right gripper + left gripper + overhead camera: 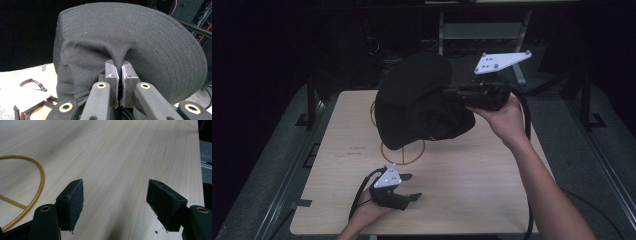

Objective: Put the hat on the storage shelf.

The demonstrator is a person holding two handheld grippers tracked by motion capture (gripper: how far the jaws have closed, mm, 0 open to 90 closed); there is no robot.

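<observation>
Pale wood-grain bench point(472, 170) carries a yellow wire ring stand point(402, 150). Above it, the right hand-held gripper point(119, 75) pinches the woven fabric of a black cap point(422, 100), stitched brim curving. Left hand-held gripper point(115, 205) rests open, foam-padded jaws apart.

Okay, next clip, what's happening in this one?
A person works at a light wooden table with a hand-held gripper in each hand. The right hand-held gripper is shut on a pinch of fabric of a black cloth baseball cap and holds it in the air above a thin yellow wire ring stand. The left hand-held gripper rests low near the table's front edge, jaws open with nothing between them.
</observation>
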